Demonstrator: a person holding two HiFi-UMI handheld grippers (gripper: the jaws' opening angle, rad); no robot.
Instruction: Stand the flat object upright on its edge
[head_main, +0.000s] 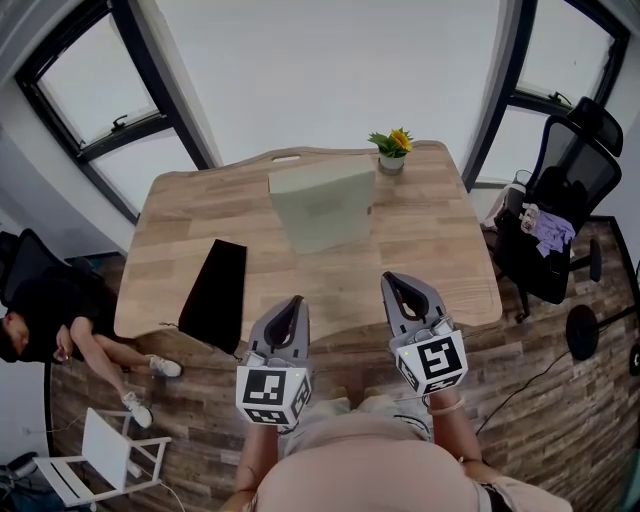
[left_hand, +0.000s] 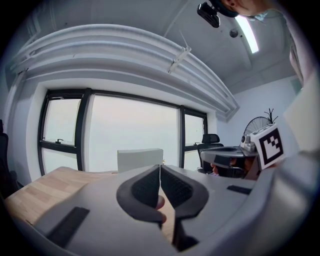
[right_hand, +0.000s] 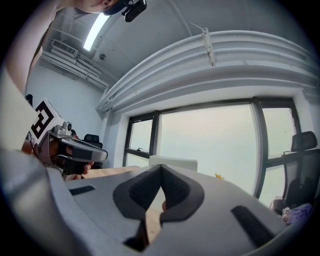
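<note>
Over the near edge of the table (head_main: 440, 250), the left gripper (head_main: 291, 303) and right gripper (head_main: 393, 282) are hovering, jaws pressed together on nothing. Mid-table, well apart from both, the grey board (head_main: 322, 205) is standing on its edge, seemingly unsupported, so the task is looking complete. Any further move, such as onto the black sheet (head_main: 216, 293) lying flat at the left, is calling for opened jaws first.
</note>
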